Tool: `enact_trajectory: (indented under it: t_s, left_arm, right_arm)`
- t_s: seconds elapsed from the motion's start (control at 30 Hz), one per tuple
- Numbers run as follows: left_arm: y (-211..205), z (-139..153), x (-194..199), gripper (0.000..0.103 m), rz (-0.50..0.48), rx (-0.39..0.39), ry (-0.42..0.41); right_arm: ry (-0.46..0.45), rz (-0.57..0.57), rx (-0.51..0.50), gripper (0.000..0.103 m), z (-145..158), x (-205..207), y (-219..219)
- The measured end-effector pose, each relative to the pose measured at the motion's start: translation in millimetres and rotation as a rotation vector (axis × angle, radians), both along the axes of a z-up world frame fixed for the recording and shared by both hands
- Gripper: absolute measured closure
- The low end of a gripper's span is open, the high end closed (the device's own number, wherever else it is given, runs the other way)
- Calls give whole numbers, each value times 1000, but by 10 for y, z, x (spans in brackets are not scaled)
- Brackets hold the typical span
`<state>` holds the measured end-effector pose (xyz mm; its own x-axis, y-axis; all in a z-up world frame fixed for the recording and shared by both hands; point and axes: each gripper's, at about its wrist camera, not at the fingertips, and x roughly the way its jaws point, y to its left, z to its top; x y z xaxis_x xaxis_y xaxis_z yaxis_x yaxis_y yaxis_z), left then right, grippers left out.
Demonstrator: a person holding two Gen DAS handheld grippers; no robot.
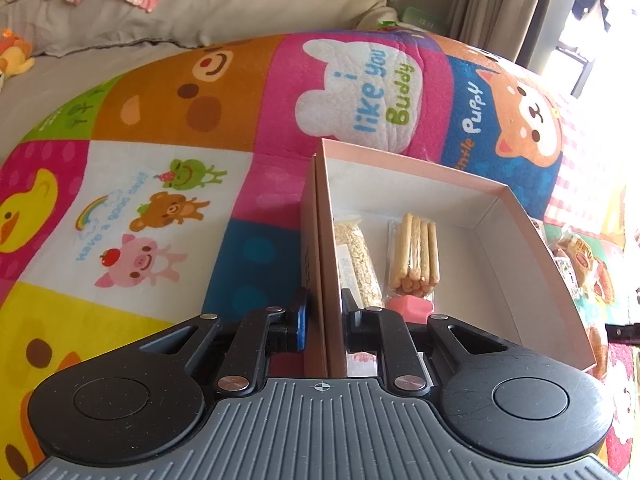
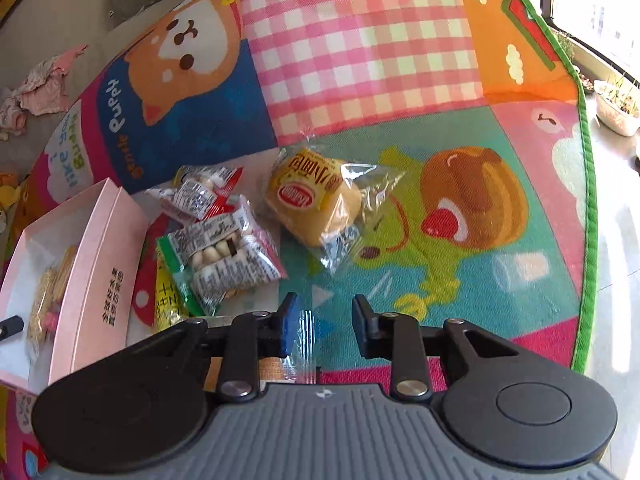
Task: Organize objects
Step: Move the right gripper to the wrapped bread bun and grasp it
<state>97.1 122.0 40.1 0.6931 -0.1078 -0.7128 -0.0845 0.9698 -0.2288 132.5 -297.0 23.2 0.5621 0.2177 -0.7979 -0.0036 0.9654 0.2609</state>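
Across the floor lies a bright cartoon play mat, and on it stands the open pink box. The left gripper is clamped on its near wall, one pad outside and one inside, steadying it. Inside already lie a biscuit-stick pack, a grain packet and a small pink piece. Just beside the box, on the mat, wait the loose snacks: a wrapped bun and some printed candy packets. The right gripper has its jaws drawn in narrow, with a clear wrapper against the blue pad; whether it is truly pinched I cannot tell. To do this well, check the grip before lifting, keep the box pinned, and lay the packet flat in the bare half.
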Motion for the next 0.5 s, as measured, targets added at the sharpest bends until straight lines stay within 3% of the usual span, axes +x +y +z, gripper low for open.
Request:
enact_trajectory:
  t_s: [0.1,0.17,0.23,0.3,0.33,0.5]
  left_arm:
    - [-4,4,-2,85,-1,3,1]
    - [-7,4,0,85,-1,6,3]
    - [-13,6,1,85,0,8,4]
    - [-15,6,3,85,0,8,4]
    - [-15,6,3,85,0,8,4]
    - [-16,6,3,85,0,8,4]
  right_arm:
    - [23,55,35,75,32,-261,59]
    - [14,102,-10,74,81,-446,148]
    - [-28,129,-80,65,174,-559,209]
    - [-89,124,-111,43,297,-592,219]
    - [-117,114,-108,40,361,-569,205]
    - [-205,15,-87,12,536,-36,108]
